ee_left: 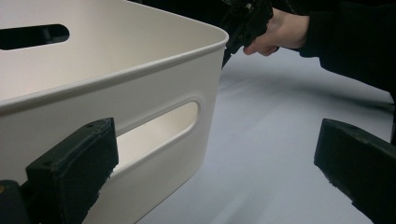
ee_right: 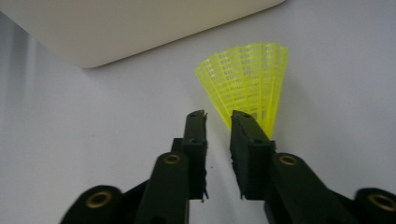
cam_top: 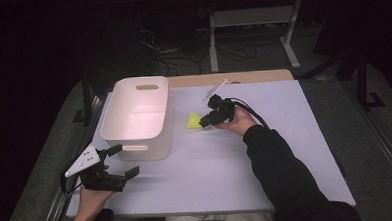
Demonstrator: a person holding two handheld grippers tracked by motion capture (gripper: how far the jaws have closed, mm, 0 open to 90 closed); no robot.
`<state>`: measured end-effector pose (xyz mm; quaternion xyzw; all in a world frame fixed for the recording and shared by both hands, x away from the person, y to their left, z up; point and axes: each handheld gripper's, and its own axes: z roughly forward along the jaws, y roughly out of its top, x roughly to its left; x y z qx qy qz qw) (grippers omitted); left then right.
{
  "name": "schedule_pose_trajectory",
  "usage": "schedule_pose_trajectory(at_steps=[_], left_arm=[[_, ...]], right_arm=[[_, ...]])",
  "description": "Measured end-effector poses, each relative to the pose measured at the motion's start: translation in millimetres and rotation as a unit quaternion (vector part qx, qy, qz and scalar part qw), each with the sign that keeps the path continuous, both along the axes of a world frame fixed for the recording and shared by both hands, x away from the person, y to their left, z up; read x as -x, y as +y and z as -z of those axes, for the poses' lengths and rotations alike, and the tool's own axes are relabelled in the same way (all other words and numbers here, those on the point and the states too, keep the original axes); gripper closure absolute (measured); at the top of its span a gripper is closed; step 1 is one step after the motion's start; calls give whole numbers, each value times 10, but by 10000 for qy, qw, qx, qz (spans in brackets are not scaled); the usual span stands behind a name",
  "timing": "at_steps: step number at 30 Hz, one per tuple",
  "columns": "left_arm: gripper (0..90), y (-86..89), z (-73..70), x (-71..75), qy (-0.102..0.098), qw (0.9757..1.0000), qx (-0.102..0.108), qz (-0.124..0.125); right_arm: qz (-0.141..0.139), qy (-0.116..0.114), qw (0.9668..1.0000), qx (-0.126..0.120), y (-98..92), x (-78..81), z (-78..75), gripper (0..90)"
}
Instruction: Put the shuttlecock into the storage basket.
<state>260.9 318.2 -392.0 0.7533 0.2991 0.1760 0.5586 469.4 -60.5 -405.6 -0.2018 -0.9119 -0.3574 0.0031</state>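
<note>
Fingers (ee_right: 219,116) at 1 shuttlecock (ee_right: 247,79), 1 bin (cam_top: 137,118)

Right tool (cam_top: 203,121) perhaps touching shuttlecock (cam_top: 193,121)

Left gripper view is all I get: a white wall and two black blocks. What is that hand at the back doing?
Observer: It holds the right gripper, pointed at a yellow shuttlecock lying on the table.
Operator: Has it grabbed it?
Observer: Not clearly. In the right gripper view the jaws stand a narrow gap apart, and the shuttlecock's narrow end sits behind one jaw tip.
Operator: And my white wall?
Observer: It is a white tub. From the high view it looks empty.
</note>
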Motion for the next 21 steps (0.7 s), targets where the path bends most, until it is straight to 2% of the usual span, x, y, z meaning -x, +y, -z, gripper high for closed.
schedule_pose_trajectory(at_steps=[6,9,12,15,18,19,20,21], left_arm=[[0,0,0,0,4,10000,-2,3],[0,0,0,0,7,10000,-2,6],[0,-3,2,-1,21,10000,0,9],[0,-2,2,-1,18,10000,-1,6],[0,-2,1,-1,21,10000,2,9],[0,-2,1,-1,21,10000,2,9],[0,-2,1,0,22,10000,5,16],[0,-2,1,0,22,10000,8,14]], right_arm=[[52,-121,9999,78,-25,-17,-76,539],[112,-105,9998,135,-39,-31,-104,504],[95,-94,9998,172,-60,-60,-128,425],[79,-110,9998,164,-77,-78,-150,326],[120,-116,9996,243,-80,-95,-153,179],[120,-116,9996,243,-80,-95,-153,179],[104,-164,9991,385,-68,-108,-145,120],[104,-164,9991,385,-68,-108,-145,120]])
